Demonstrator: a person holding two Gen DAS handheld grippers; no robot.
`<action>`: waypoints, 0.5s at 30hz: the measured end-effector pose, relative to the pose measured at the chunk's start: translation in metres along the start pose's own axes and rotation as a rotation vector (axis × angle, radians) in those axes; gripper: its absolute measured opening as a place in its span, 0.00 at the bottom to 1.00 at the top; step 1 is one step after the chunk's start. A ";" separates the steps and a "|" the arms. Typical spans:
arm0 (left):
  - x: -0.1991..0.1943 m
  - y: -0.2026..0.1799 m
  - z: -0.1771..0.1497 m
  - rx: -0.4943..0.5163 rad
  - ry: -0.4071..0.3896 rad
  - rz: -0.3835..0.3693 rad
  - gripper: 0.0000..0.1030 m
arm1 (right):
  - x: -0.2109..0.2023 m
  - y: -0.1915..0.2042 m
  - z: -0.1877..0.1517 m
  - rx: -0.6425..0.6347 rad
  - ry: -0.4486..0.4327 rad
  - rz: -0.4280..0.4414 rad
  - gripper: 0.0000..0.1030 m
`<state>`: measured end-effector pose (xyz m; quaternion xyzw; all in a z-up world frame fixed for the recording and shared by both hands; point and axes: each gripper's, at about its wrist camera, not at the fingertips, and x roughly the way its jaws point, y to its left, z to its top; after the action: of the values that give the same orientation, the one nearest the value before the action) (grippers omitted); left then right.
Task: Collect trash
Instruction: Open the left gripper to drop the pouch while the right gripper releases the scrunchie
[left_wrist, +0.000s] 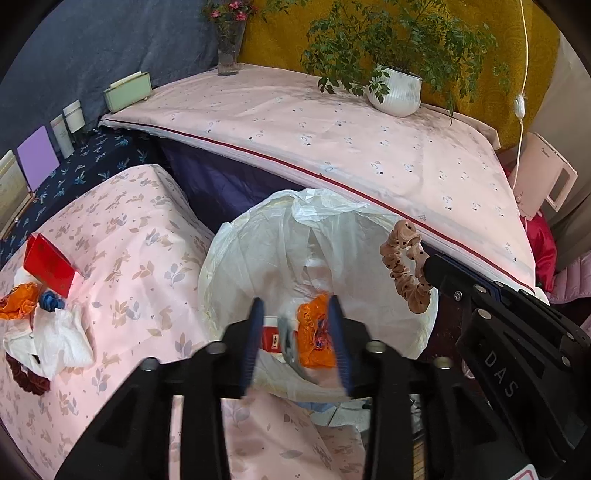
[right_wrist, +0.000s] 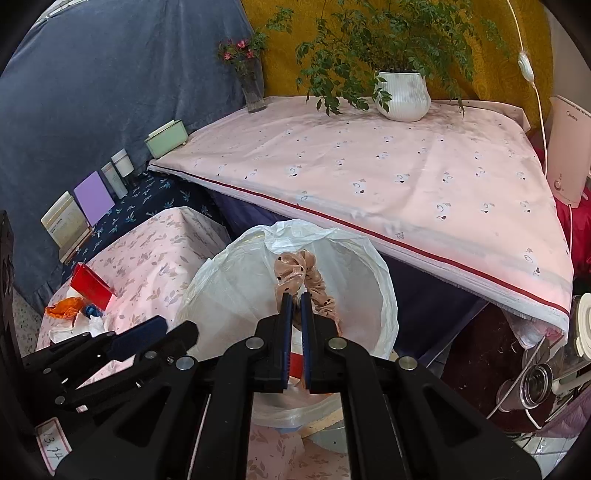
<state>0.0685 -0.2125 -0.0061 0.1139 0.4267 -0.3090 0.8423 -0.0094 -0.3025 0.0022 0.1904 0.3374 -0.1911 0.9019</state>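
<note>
the right gripper (right_wrist: 295, 295) is clenched on a tan dotted fabric scrunchie (right_wrist: 306, 275), hanging over the mouth of the white plastic-lined bin (right_wrist: 384, 295). the left gripper (left_wrist: 295, 306) is released above the bin, where an orange wrapper (left_wrist: 314, 332) already lies. left to collect, near the left edge of the floral-covered stand (left_wrist: 147, 258): red box (left_wrist: 50, 269), white tissues (left_wrist: 66, 343), dark red scrunchie (left_wrist: 26, 376). roughly midway, i'd judge.

Tan black-dotted scrunchie (right_wrist: 308, 280), white bin liner (right_wrist: 236, 280), orange wrapper (left_wrist: 316, 332).
</note>
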 end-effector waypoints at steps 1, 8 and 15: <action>-0.001 0.000 0.000 0.002 -0.006 0.005 0.39 | 0.001 0.000 0.001 -0.002 0.000 0.000 0.04; 0.001 0.005 0.001 -0.007 -0.002 0.019 0.41 | 0.005 0.003 0.004 -0.004 -0.001 0.003 0.04; 0.002 0.012 0.000 -0.022 0.001 0.033 0.41 | 0.009 0.007 0.006 -0.006 0.007 0.005 0.06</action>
<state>0.0769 -0.2038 -0.0086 0.1117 0.4288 -0.2902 0.8482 0.0033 -0.3010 0.0017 0.1891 0.3405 -0.1869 0.9019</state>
